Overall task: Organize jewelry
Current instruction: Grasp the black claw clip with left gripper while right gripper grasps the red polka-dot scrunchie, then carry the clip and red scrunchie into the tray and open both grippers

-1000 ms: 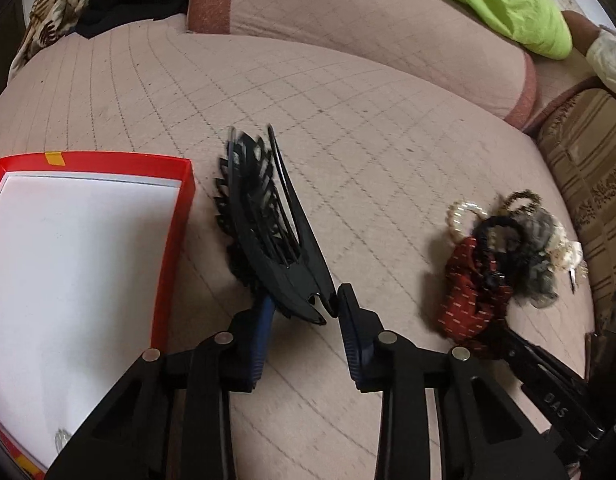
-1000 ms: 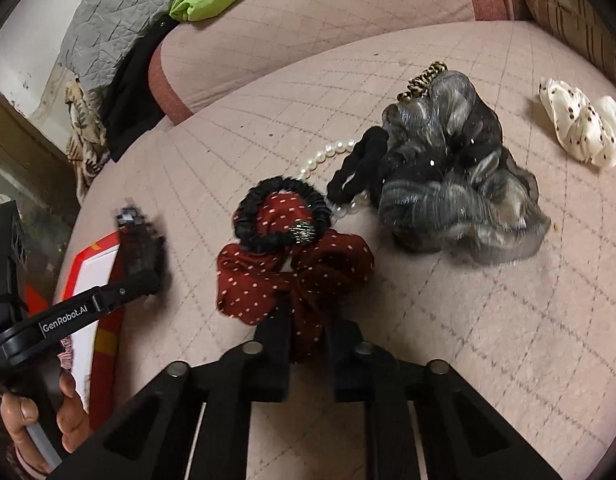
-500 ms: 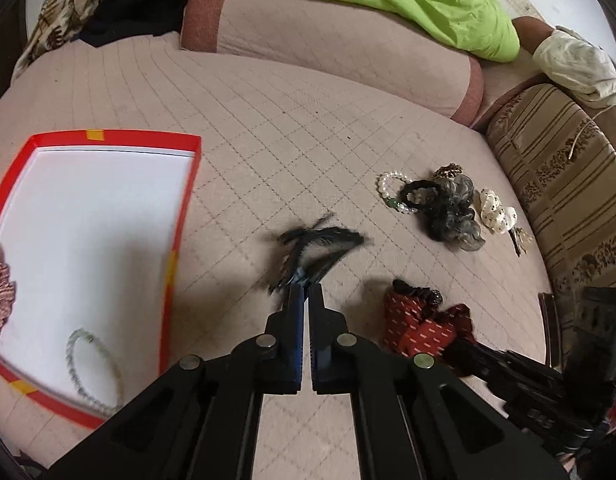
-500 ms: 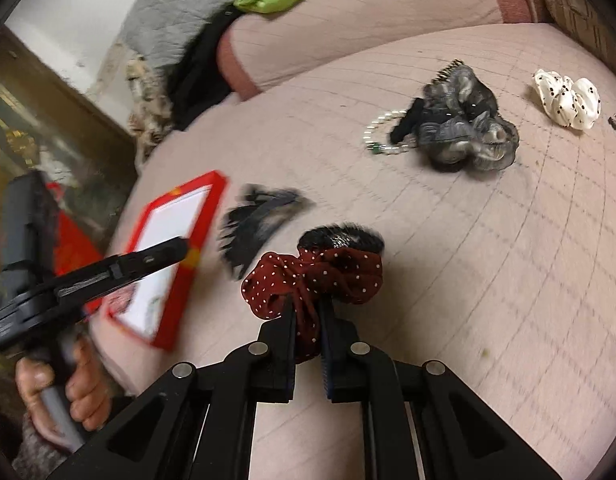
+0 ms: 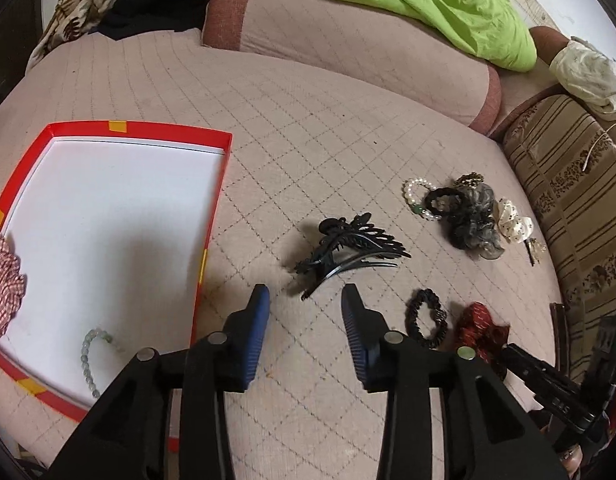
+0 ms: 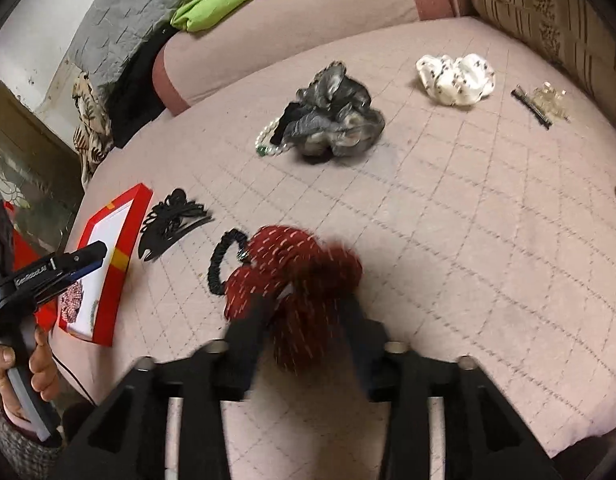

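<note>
Left gripper (image 5: 304,300): matte black frame, two fingers faced with ribbed blue pads (image 5: 255,332), round silver screw heads at the linkage joints. Right gripper (image 6: 304,312): same black build, silver screws, fingers blurred. Seen from the right wrist view, left unit's black body bore white lettering, grey handle below, thin black cable trailing. Hand (image 6: 18,368) on it; knitted grey-patterned cuff (image 6: 16,444) at the wrist

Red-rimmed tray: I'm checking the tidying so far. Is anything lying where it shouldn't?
Yes. The black feather-shaped hair clip lies on the pink quilted cushion just outside the red-rimmed white tray, not in it. The left claw stands open and empty behind it, having just opened.
</note>
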